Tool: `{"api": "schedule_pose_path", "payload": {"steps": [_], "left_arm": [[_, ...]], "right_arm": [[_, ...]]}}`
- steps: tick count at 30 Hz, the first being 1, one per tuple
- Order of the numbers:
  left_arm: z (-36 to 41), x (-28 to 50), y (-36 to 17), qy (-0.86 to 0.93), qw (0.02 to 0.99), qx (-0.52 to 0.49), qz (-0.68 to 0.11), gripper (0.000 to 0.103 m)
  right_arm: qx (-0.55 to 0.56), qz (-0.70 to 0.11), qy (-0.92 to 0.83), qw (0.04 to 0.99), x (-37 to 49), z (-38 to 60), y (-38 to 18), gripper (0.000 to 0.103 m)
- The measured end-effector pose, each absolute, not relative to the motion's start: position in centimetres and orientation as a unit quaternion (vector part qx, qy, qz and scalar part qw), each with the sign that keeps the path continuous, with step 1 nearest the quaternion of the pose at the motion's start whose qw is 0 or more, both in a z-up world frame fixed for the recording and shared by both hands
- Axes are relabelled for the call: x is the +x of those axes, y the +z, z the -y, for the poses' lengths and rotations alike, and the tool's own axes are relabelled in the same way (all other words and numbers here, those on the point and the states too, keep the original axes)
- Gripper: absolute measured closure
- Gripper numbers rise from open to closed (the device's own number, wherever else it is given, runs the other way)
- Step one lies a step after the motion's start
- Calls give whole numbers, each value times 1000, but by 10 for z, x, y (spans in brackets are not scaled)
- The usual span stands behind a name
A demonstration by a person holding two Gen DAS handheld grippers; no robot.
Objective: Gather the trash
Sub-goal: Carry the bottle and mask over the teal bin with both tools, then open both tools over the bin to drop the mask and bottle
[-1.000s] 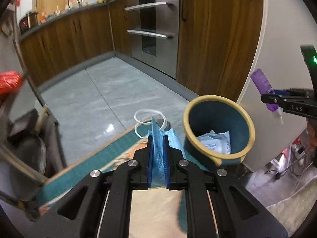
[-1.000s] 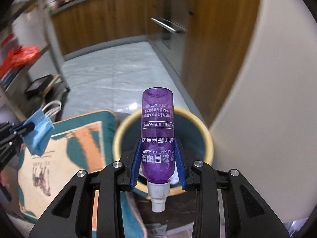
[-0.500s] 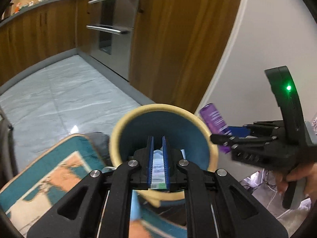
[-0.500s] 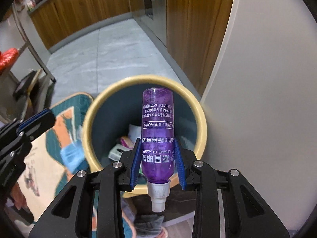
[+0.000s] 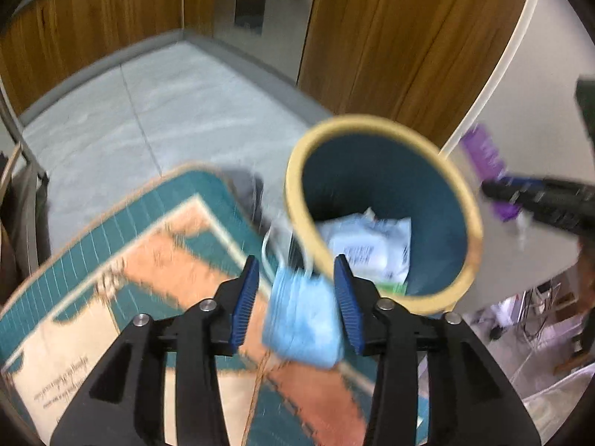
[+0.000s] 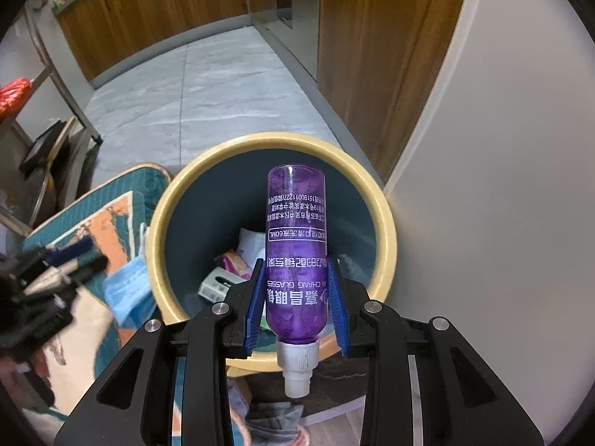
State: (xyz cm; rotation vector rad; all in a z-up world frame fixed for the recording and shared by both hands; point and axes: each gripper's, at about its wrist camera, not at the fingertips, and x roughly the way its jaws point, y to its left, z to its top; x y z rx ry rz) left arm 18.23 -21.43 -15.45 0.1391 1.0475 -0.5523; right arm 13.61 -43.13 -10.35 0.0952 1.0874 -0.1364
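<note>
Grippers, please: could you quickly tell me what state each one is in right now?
Left gripper: open; the blue face mask sits loose between its fingers, outside the bin.
Right gripper: shut on the purple bottle, over the bin.

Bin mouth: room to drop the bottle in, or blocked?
Open. Nothing spans the bin mouth beneath the purple bottle; wrappers lie only at the bottom. Tile floor between bin and cabinets is bare. Crowded left of the rim: mask and left gripper.
</note>
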Motion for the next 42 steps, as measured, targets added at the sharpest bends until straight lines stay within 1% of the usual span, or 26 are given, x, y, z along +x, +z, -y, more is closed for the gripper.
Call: {"api": "schedule_pose_path", "payload": {"steps": [3, 6, 7, 8, 9, 12, 15, 17, 23, 26, 29, 32, 34, 35, 36, 38, 40, 42], "left_arm": [[218, 178, -174, -262, 810, 75, -519, 55], [224, 173, -192, -258, 794, 105, -541, 55], [225, 171, -196, -257, 788, 109, -549, 57], [223, 170, -201, -256, 781, 111, -559, 61], [220, 169, -204, -259, 775, 113, -565, 74], [212, 168, -199, -263, 782, 120, -552, 82], [200, 168, -175, -249, 810, 116, -518, 83], [191, 169, -154, -242, 833, 89, -489, 83], [204, 165, -99, -291, 872, 38, -392, 83], [225, 165, -98, -314, 865, 37, -391, 83], [244, 167, -114, -320, 853, 48, -410, 83], [259, 169, -132, -322, 840, 63, -433, 82], [268, 167, -145, -320, 834, 73, -443, 78], [270, 168, -147, -317, 833, 77, -446, 75], [272, 170, -149, -315, 833, 78, -448, 68], [271, 176, -150, -308, 835, 74, -450, 61], [266, 180, -147, -300, 839, 63, -450, 49], [258, 183, -144, -292, 843, 48, -448, 48]], "right_arm": [[38, -513, -64, 855, 134, 428, -100, 70], [34, -513, -66, 855, 135, 426, -99, 70], [32, -513, -67, 855, 135, 425, -98, 70], [31, -513, -68, 855, 135, 425, -98, 70], [31, -514, -69, 854, 136, 425, -98, 70], [32, -515, -70, 854, 138, 423, -99, 70], [32, -515, -69, 854, 141, 420, -99, 70], [31, -516, -69, 853, 141, 419, -100, 70], [35, -517, -68, 853, 139, 423, -100, 70], [48, -520, -68, 850, 140, 429, -103, 70], [65, -526, -68, 845, 141, 435, -107, 70], [72, -532, -66, 841, 141, 436, -112, 70], [73, -535, -65, 839, 142, 435, -113, 70], [76, -536, -64, 839, 143, 434, -114, 70], [77, -536, -63, 838, 144, 433, -114, 70], [76, -537, -62, 838, 146, 430, -116, 70], [75, -540, -62, 836, 148, 429, -118, 70], [74, -543, -63, 834, 149, 428, -121, 69]]}}
